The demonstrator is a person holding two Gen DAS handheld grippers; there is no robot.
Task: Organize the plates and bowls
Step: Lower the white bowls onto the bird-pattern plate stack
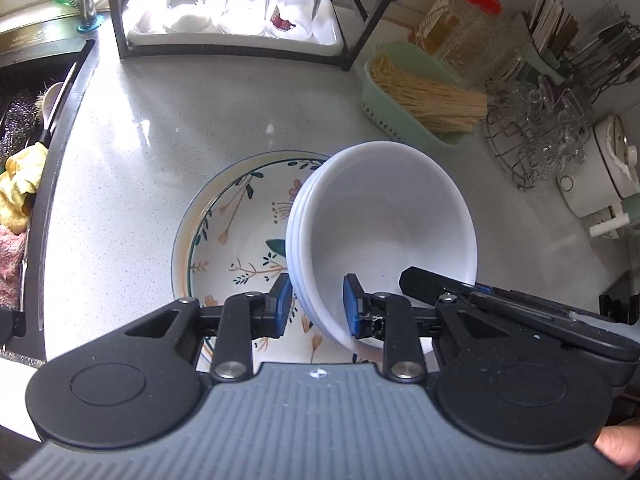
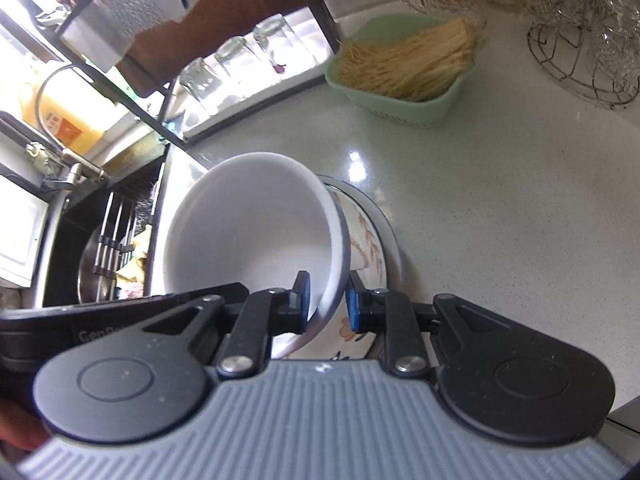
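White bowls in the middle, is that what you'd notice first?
Yes: a tilted stack of plain white bowls, pinched at its rim by both the left gripper and the right gripper, over a flowered ceramic bowl. Behind, three upturned clear glasses stand on a white tray.

White bowls, floral plate

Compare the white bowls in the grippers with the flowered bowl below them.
The white bowls are plain; the flowered bowl carries leaf and blossom patterns with a coloured rim. The white bowls are a nested stack, tilted and gripped at the rim by both hand-held grippers; the flowered bowl sits flat on the counter. The flowered bowl looks wider. Both are round and empty.
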